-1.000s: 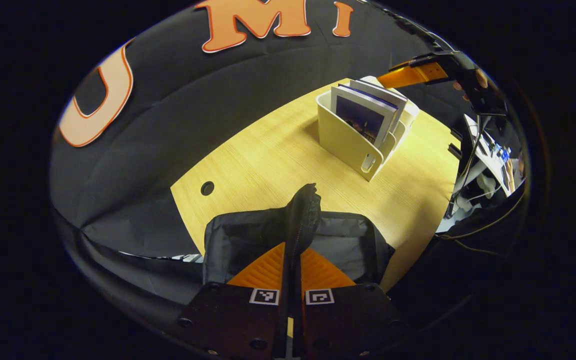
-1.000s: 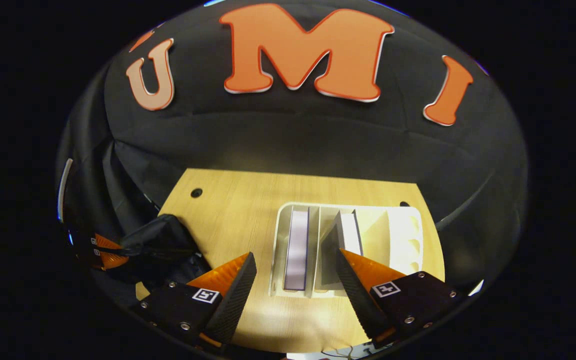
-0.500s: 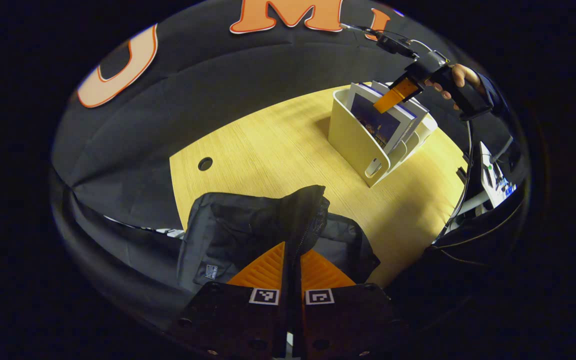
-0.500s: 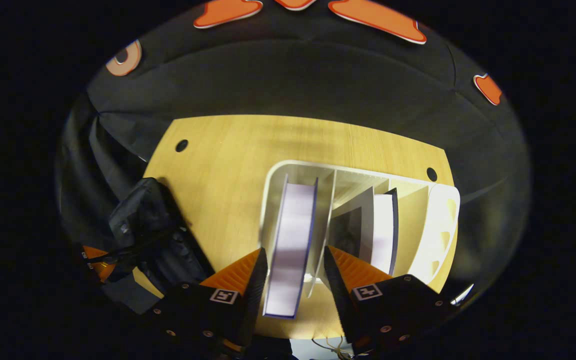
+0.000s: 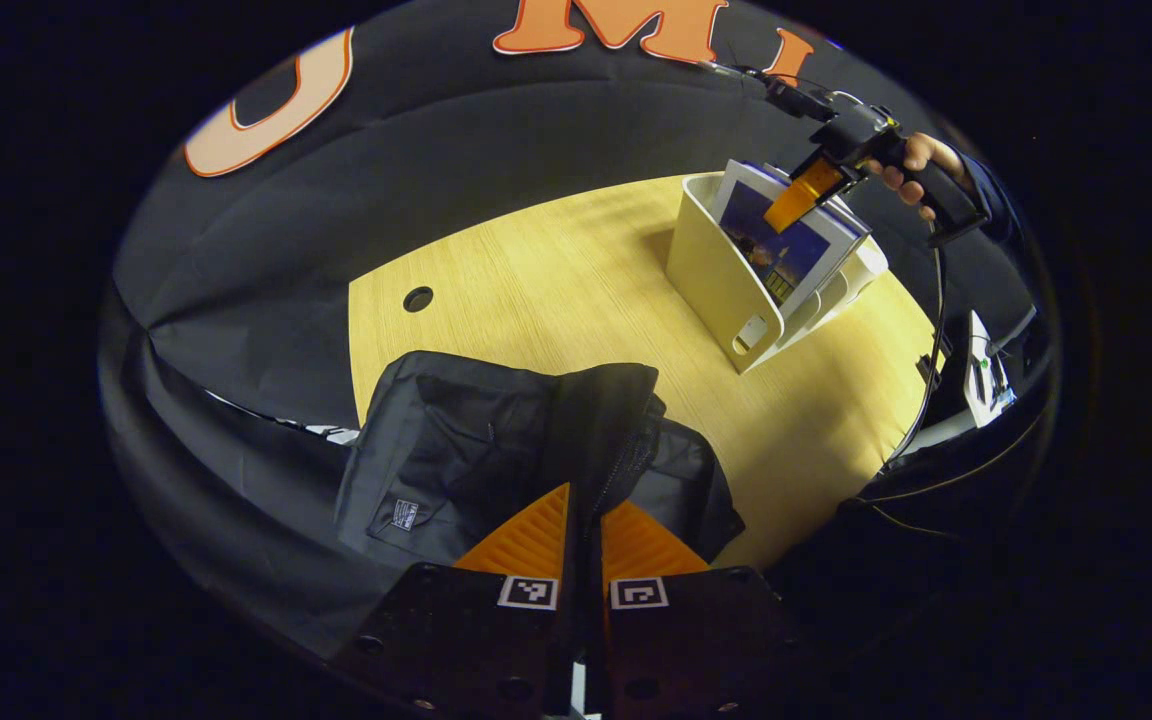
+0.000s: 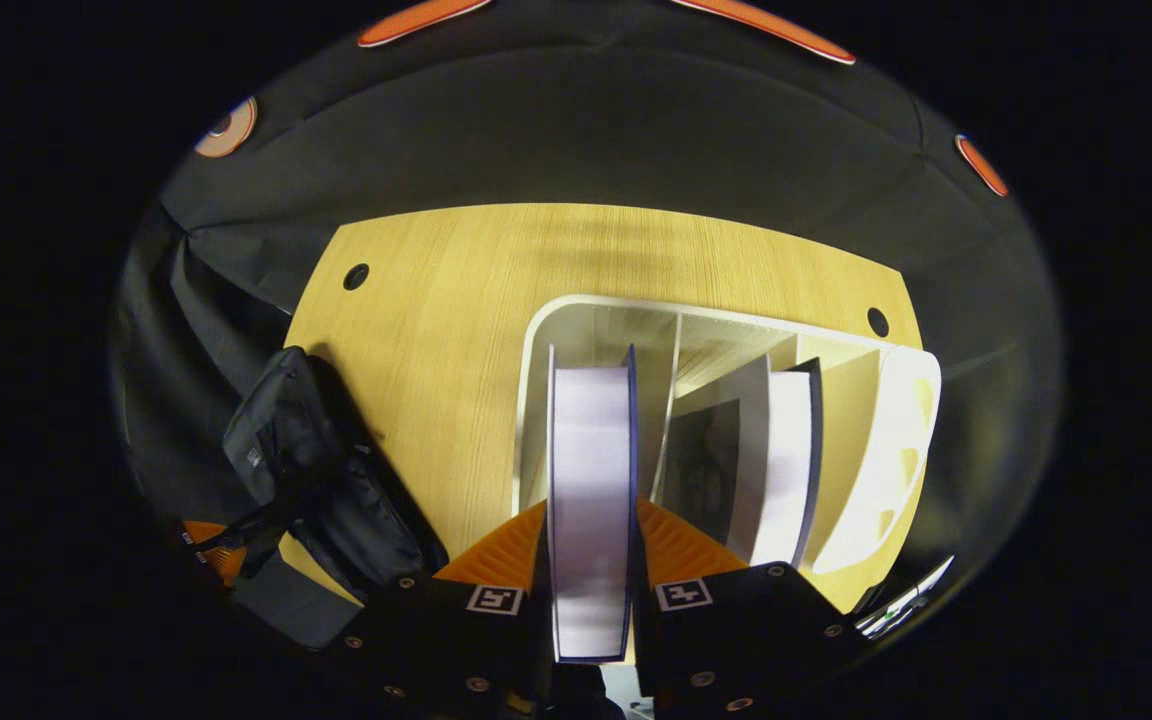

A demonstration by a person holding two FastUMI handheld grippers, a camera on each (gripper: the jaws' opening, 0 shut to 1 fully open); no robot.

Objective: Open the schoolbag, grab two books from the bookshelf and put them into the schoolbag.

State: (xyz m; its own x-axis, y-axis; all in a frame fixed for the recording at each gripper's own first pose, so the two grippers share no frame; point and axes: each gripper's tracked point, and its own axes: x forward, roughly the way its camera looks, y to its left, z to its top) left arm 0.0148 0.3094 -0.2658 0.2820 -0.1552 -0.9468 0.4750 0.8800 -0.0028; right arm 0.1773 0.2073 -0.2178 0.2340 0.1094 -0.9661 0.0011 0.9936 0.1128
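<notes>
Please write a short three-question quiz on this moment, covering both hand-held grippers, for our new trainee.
1. True or false: the right hand-held gripper is shut on a book standing in the bookshelf.
2. What does the left hand-held gripper pinch? A) a book B) a fold of the schoolbag C) nothing
3. Fill in: a second book stands in the compartment to the ___ of the gripped one, as the right gripper view shows it.

Key: 1 true. 2 B. 3 right.
</notes>
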